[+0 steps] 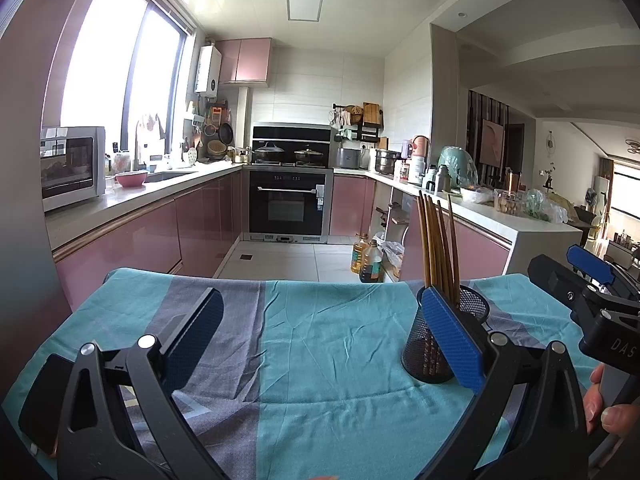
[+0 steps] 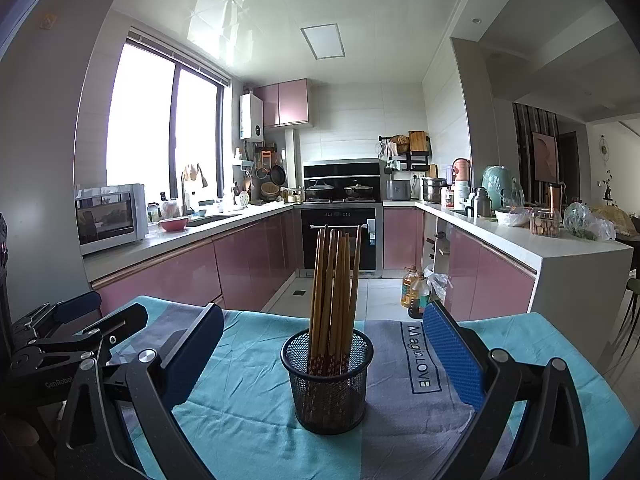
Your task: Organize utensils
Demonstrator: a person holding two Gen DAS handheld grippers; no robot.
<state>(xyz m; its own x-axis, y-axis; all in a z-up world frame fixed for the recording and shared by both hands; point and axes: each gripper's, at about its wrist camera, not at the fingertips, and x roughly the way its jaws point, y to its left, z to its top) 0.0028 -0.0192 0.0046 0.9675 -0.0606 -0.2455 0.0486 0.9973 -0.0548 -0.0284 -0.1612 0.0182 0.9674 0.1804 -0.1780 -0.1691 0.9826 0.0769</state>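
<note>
Your left hand-held gripper has its jaws wide apart and holds nothing. Your right hand-held gripper is likewise spread wide and holds nothing. The chopsticks stand upright, bundled in a black mesh holder, which sits on the bench covered by a teal and grey cloth. In the right wrist view, the holder lies centred between the fingers without touching either. In the left wrist view, it stands to the right, partly behind the right blue pad. Your hand grips the right tool's handle.
</note>
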